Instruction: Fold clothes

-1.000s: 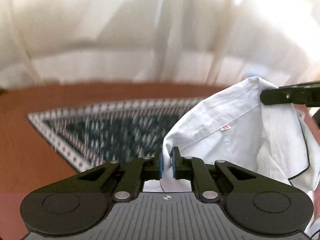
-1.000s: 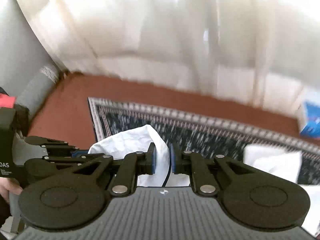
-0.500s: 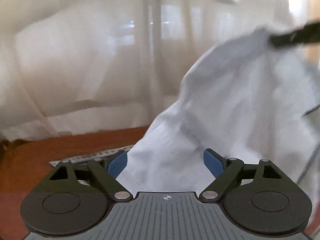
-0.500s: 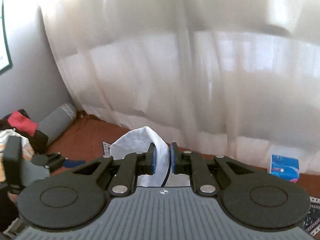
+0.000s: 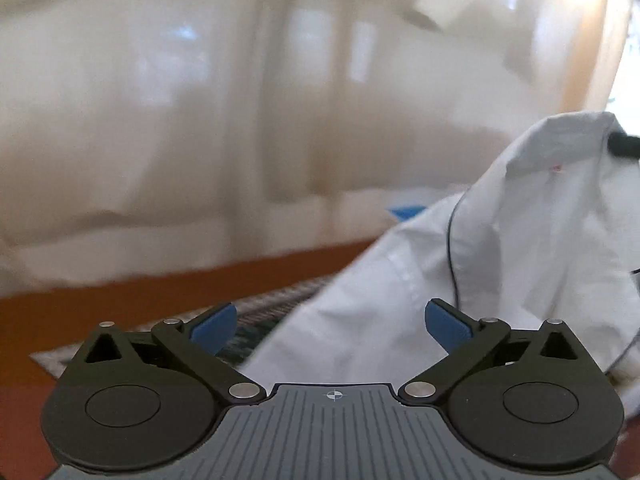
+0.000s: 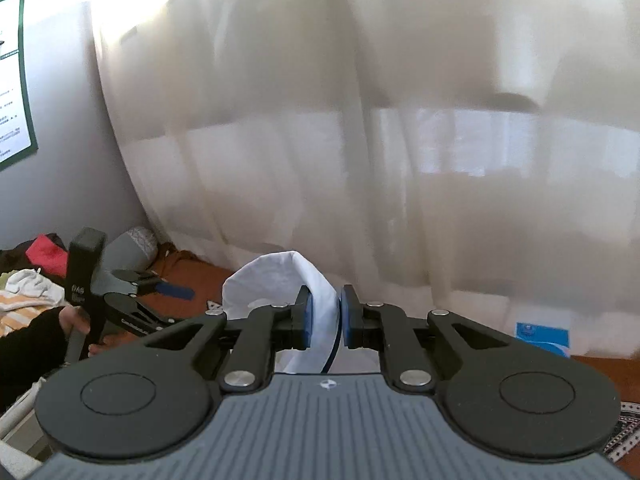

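We saw the white shirt (image 5: pixel 500 248) hanging crumpled, dark piping showing. Right gripper (image 6: pixel 323 316) pinched its fabric; left gripper (image 5: pixel 328 320) spread wide. Only the right view showed a blue box (image 6: pixel 542 336) at 3 o'clock.

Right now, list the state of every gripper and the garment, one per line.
left gripper: open, empty.
right gripper: shut on the white shirt.
white shirt: unfolded, hanging from the right gripper, draped in front of the left gripper.

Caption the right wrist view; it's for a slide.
Right gripper clamps a white shirt before sheer curtains, left gripper open alongside.
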Action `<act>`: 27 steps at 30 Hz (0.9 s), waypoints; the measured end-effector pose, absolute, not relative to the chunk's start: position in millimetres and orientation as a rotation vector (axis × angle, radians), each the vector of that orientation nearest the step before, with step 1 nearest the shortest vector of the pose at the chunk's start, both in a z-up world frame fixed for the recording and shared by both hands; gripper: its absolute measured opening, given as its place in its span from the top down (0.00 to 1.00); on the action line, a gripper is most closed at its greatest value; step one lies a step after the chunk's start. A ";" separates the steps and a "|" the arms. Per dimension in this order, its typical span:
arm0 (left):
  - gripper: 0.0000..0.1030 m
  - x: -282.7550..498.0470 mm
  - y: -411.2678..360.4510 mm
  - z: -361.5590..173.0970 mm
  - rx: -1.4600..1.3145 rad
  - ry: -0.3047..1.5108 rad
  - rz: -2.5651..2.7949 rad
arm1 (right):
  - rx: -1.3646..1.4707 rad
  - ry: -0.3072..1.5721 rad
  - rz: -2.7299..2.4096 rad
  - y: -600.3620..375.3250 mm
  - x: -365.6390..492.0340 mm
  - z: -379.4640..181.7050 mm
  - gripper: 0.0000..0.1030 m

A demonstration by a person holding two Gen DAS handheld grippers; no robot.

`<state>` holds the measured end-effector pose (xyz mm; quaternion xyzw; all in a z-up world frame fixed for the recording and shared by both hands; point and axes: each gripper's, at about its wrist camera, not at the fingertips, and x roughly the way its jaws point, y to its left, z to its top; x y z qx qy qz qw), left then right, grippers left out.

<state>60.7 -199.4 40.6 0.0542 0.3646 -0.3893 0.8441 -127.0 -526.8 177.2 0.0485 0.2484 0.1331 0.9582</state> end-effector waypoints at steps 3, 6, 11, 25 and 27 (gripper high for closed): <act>0.00 79.5 -198.4 40.9 0.083 0.794 -0.907 | 0.094 0.501 0.250 -526.9 -134.6 180.1 0.85; 0.00 83.1 -216.3 33.2 0.084 0.834 -0.973 | 0.085 0.504 0.227 -525.8 -140.4 181.6 0.85; 0.68 66.3 -249.9 26.7 0.164 0.826 -1.077 | 0.078 0.498 0.185 -527.8 -151.1 185.2 0.85; 0.98 52.0 -325.7 199.0 0.272 0.396 -0.946 | 0.035 0.324 -0.008 -569.6 -167.4 293.9 0.85; 0.98 52.7 -324.1 225.3 0.262 0.341 -0.936 | -0.007 0.277 0.025 -554.5 -183.8 320.3 0.85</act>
